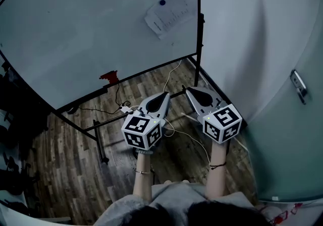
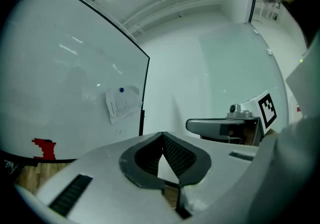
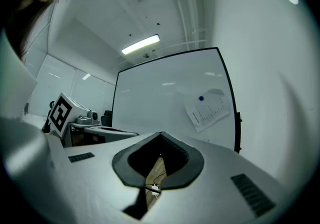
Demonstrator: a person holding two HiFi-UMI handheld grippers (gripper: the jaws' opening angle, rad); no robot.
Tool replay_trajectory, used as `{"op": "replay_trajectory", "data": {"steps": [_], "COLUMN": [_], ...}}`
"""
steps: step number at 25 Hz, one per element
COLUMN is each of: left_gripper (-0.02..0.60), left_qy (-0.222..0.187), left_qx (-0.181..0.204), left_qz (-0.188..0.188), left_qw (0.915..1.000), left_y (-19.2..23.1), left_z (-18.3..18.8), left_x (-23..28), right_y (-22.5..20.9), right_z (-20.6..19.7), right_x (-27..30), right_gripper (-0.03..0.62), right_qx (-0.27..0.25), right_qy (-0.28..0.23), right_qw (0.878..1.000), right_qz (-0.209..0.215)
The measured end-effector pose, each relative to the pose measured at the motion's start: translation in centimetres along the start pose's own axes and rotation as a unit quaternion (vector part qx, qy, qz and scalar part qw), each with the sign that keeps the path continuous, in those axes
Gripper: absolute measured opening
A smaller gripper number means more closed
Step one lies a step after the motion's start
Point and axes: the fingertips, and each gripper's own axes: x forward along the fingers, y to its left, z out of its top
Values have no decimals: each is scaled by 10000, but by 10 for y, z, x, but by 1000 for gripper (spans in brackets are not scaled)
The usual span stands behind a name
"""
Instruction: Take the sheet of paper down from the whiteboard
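Plainly, left gripper (image 1: 162,97) and right gripper (image 1: 194,92) are closed, empty. The paper (image 1: 168,14) looks light, floppy, tearable: pinch its loose lower corner, away from the magnet (image 1: 162,2).

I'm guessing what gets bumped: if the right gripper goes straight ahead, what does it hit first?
Probably the large white whiteboard, on its bare surface left of the white printed paper sheet. Nothing seems in between, but depth is unclear.

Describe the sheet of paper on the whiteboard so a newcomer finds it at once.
Start at the large black-framed whiteboard. Near its right edge hangs the sheet of paper, tilted, with faint printed lines. A round blue magnet pins its top, unlike the small red object at the board's bottom edge.
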Motion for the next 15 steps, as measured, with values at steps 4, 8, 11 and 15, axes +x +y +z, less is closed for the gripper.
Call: {"op": "replay_trajectory", "data": {"steps": [4,8,11,15], "left_gripper": [6,6,6,6], "left_qy": [-15,1,69,128], "left_qx": [-51,-71,-136,-168], "left_qz": [108,325,490,542], "left_qw": [9999,9994,9987,9983], "left_y": [-7,-17,-26,-39], "left_z": [-5,-13,-23,-34], "left_x": [-3,-10,-17,-17], "right_y": [-4,-6,2,-2], "right_z": [-4,-10,-19,-27], "right_x": [-11,-25,-34,-42], "right_gripper": [0,0,0,0], "right_qx": [202,519,689,801], "right_qy": [-90,-223,-236,-152], "right_qw": [9998,9984,9973,9967], "right_qz": [-9,-102,-31,-42]}}
